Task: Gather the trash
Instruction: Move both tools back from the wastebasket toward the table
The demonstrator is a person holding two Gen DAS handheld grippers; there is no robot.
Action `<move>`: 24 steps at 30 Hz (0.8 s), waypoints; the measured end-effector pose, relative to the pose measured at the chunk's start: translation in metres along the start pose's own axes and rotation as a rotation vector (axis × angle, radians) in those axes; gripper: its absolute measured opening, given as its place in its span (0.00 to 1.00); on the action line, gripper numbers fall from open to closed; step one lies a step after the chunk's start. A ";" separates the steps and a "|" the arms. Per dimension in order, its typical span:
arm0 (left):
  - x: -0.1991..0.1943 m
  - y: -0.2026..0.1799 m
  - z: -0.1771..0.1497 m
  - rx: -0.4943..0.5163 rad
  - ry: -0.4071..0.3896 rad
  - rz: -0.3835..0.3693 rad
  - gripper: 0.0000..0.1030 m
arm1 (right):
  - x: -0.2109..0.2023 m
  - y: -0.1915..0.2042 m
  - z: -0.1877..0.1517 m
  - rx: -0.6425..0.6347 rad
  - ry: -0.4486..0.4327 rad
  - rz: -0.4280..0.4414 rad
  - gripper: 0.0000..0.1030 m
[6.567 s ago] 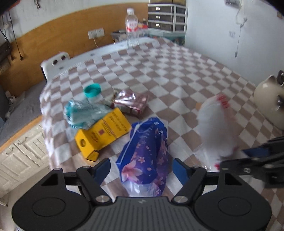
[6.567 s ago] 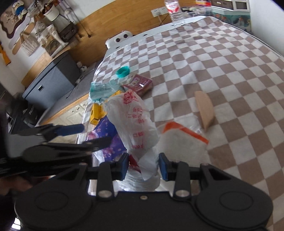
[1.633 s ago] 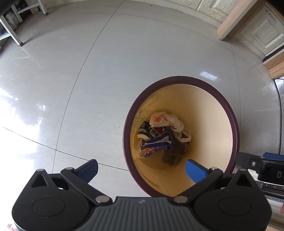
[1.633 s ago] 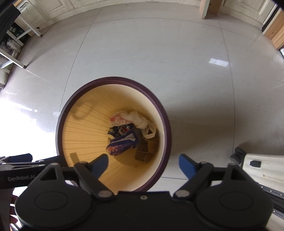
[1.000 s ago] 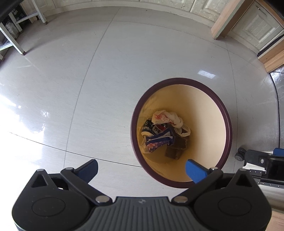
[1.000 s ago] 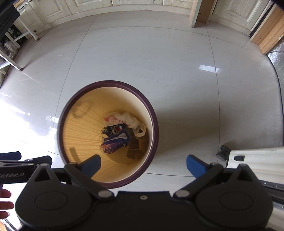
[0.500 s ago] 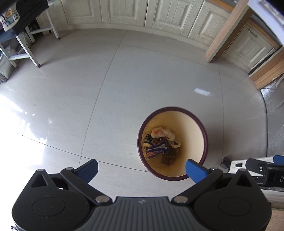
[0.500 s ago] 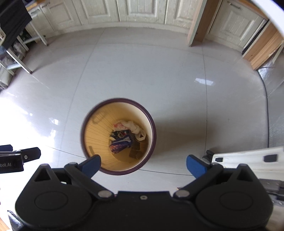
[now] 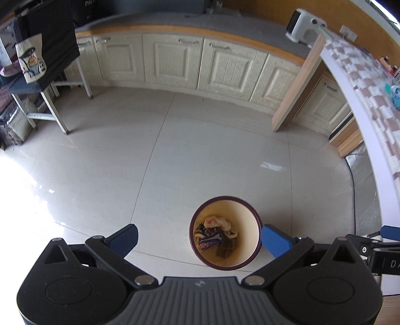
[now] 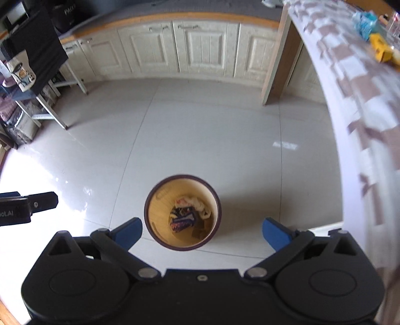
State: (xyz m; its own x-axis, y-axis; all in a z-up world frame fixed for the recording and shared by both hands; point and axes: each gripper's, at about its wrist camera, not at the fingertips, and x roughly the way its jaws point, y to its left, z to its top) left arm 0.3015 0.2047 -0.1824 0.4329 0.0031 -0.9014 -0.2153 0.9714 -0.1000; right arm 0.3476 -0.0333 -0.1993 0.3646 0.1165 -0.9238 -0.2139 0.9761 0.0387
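Observation:
A round bin [image 9: 251, 215] [image 10: 155, 200] with a dark purple rim and a pale yellow inside stands on the tiled floor, far below both grippers. At its bottom lie a white plastic bag [image 9: 218, 222] [image 10: 197, 203], a blue flowered bag [image 9: 208, 241] [image 10: 182, 222] and a brown piece [image 9: 223, 252]. My left gripper [image 9: 200, 238] is open and holds nothing. My right gripper [image 10: 202, 232] is open and holds nothing too. A yellow box [image 10: 380, 50] and a teal wrapper [image 10: 363, 18] lie on the checkered table [image 10: 360, 82] at the upper right.
Cream cabinets [image 9: 175, 65] under a grey counter run along the far wall. A white-legged stand [image 9: 50, 100] with dark cloth and a printed bag stands at the left. The checkered table [image 9: 370, 105] curves down the right side. Bare tile floor [image 9: 200, 155] surrounds the bin.
Both grippers have risen well above the bin, which now looks much smaller. The cabinets and the table edge have come into view. Both stay open.

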 end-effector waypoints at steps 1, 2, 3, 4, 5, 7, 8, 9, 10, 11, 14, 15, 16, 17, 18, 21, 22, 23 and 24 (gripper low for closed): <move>-0.008 -0.002 0.000 0.003 -0.013 0.000 1.00 | -0.009 0.000 0.002 -0.001 -0.012 0.002 1.00; -0.017 -0.004 0.001 0.006 -0.025 0.000 1.00 | -0.018 0.000 0.004 -0.004 -0.023 0.001 1.00; -0.025 -0.006 0.002 0.007 -0.036 0.000 1.00 | -0.026 -0.001 0.005 -0.007 -0.034 -0.001 1.00; -0.032 -0.007 0.003 0.005 -0.046 -0.001 1.00 | -0.035 -0.001 0.007 -0.010 -0.043 -0.001 1.00; -0.040 -0.009 0.004 0.004 -0.056 -0.003 1.00 | -0.042 -0.001 0.007 -0.009 -0.051 -0.001 1.00; -0.052 -0.013 0.005 0.005 -0.073 -0.009 1.00 | -0.058 -0.003 0.009 -0.003 -0.068 0.001 1.00; -0.060 -0.015 0.006 0.006 -0.083 -0.011 1.00 | -0.067 -0.005 0.008 0.000 -0.077 0.004 1.00; -0.068 -0.017 0.007 0.008 -0.092 -0.014 1.00 | -0.074 -0.006 0.007 0.000 -0.084 0.007 1.00; -0.075 -0.019 0.008 0.010 -0.102 -0.018 1.00 | -0.081 -0.006 0.006 -0.003 -0.092 0.009 1.00; -0.081 -0.022 0.008 0.011 -0.115 -0.021 1.00 | -0.088 -0.007 0.005 -0.007 -0.101 0.008 1.00; -0.099 -0.031 0.010 0.016 -0.152 -0.034 1.00 | -0.111 -0.009 0.003 -0.011 -0.142 0.004 1.00; -0.104 -0.035 0.011 0.021 -0.164 -0.038 1.00 | -0.121 -0.012 0.003 -0.012 -0.157 0.003 1.00; -0.109 -0.040 0.012 0.027 -0.176 -0.041 1.00 | -0.130 -0.015 0.003 -0.012 -0.173 0.002 1.00; -0.115 -0.044 0.013 0.033 -0.188 -0.045 1.00 | -0.138 -0.018 0.003 -0.011 -0.189 0.001 1.00; -0.121 -0.050 0.013 0.038 -0.199 -0.051 1.00 | -0.145 -0.021 0.003 -0.008 -0.202 0.000 1.00; -0.137 -0.066 0.016 0.051 -0.233 -0.064 1.00 | -0.168 -0.037 0.002 0.005 -0.244 -0.005 1.00; -0.142 -0.071 0.017 0.057 -0.245 -0.069 1.00 | -0.175 -0.042 0.001 0.011 -0.260 -0.008 1.00; -0.147 -0.077 0.018 0.065 -0.256 -0.074 1.00 | -0.182 -0.048 0.000 0.017 -0.275 -0.011 1.00; -0.151 -0.083 0.018 0.072 -0.263 -0.079 1.00 | -0.187 -0.054 -0.001 0.026 -0.288 -0.017 1.00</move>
State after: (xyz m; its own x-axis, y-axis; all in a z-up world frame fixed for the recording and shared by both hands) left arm 0.2695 0.1277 -0.0303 0.6604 -0.0204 -0.7506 -0.1137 0.9854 -0.1268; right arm 0.2903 -0.1083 -0.0286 0.6114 0.1437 -0.7782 -0.1838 0.9823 0.0370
